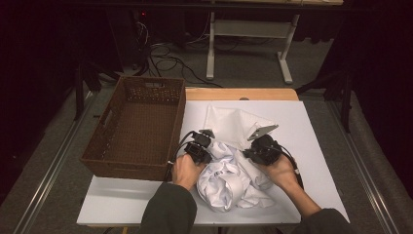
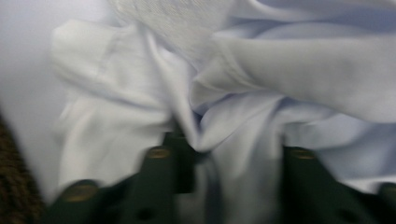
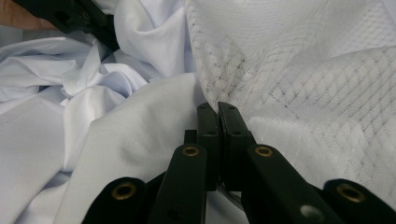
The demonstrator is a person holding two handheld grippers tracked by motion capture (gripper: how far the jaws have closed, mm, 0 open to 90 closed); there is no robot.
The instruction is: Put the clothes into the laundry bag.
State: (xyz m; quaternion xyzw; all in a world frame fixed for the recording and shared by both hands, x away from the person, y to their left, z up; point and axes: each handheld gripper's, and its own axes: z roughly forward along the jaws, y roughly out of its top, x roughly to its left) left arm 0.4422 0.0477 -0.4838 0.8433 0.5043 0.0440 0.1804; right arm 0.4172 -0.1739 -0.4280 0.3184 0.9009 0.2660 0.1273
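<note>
- The white rectangular worktop (image 1: 311, 146) carries everything; its far-left part is taken by the basket, its middle by the cloth.
- A dark brown woven rectangular basket (image 1: 139, 127) sits at the left edge of the worktop, with nothing inside it.
- A crumpled white fabric garment (image 1: 229, 183) lies bunched in the middle of the worktop, just right of the basket, with a flatter flap (image 1: 234, 122) spread out behind it. My guess is it is meant for the basket, and no part of it is lifted or moved toward it yet.
- The right tool (image 3: 218, 112) has its jaws pressed together on the cloth where a mesh-patterned white panel (image 3: 299, 84) meets the plain weave, so that hold looks made.
- The left tool (image 2: 224, 144) is pushed into the folds at the bundle's left side; its view is blurred, but a fold seems to be caught between the narrowed jaws, which makes a second hold likely though not sure.
- What looks left: gather, lift and carry the bundle across to the basket.
</note>
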